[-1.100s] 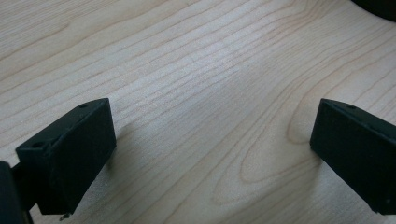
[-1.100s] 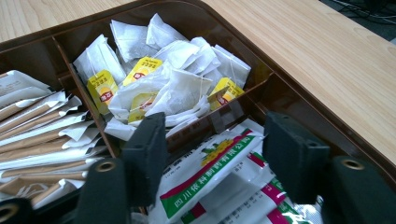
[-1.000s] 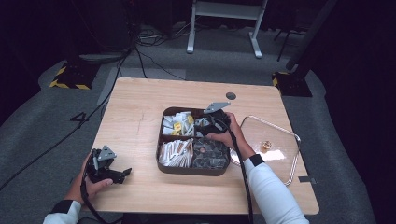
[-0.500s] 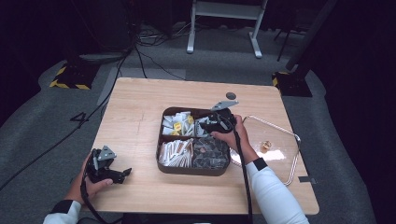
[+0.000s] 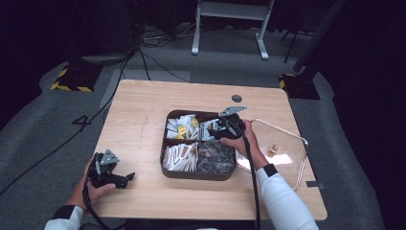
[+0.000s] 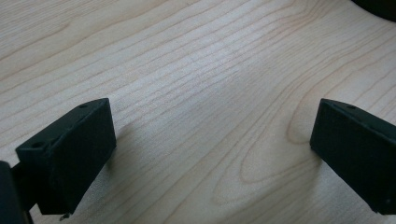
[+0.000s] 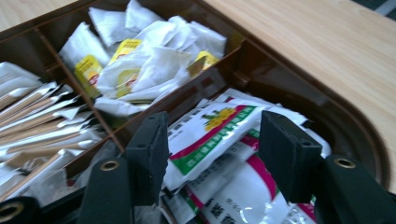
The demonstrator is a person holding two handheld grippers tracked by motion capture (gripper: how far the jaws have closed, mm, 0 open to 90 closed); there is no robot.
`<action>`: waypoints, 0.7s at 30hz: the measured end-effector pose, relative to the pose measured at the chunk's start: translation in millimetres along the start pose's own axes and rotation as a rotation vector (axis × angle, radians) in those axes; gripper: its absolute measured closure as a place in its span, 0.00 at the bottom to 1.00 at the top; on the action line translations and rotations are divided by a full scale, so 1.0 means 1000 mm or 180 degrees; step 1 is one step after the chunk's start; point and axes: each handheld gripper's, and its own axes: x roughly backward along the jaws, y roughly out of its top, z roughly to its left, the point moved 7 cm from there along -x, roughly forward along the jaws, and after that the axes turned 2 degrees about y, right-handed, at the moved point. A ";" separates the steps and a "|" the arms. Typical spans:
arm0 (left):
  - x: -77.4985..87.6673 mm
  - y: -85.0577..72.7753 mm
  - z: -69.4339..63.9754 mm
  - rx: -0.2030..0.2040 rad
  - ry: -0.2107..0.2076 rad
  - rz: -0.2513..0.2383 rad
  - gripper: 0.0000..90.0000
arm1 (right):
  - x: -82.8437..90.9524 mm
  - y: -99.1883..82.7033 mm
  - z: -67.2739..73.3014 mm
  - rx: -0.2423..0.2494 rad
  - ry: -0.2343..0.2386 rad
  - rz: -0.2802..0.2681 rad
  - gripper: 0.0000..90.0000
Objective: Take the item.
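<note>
A brown tray (image 5: 196,175) with four compartments stands mid-table. My right gripper (image 5: 211,129) hangs over its back right compartment, which holds white packets with red and green print (image 7: 205,140). Its jaws (image 7: 215,135) have just been opening a little and stand apart on either side of the top packet, not pressing it. White and yellow sachets (image 7: 140,65) fill the neighbouring compartment, and long paper sticks (image 5: 179,155) lie in the front left one. At the table's front left my left gripper (image 5: 125,178) rests open on bare wood (image 6: 210,154).
A bent metal wire frame (image 5: 301,153) lies right of the tray with a small brass piece (image 5: 273,149) inside it. A dark round hole (image 5: 236,98) marks the table's far side. Dark packets (image 5: 215,158) fill the tray's front right compartment.
My right hand has edged slightly toward the far side above the tray's back right compartment. The left gripper has stayed where it was.
</note>
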 end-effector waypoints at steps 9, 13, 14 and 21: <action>0.000 0.000 0.000 0.0001 -0.0001 0.0000 0.00 | -0.004 0.000 0.016 0.0187 0.0291 -0.0052 0.62; 0.000 0.000 0.000 0.0000 -0.0001 0.0000 0.00 | -0.012 -0.001 0.012 0.0161 0.0137 0.0020 0.67; 0.000 0.000 0.000 0.0001 -0.0001 0.0000 0.00 | -0.015 -0.001 0.010 0.0151 0.0102 0.0048 0.72; 0.000 0.000 0.000 0.0001 -0.0001 0.0000 0.00 | -0.019 0.001 0.009 0.0227 -0.0069 0.0109 0.73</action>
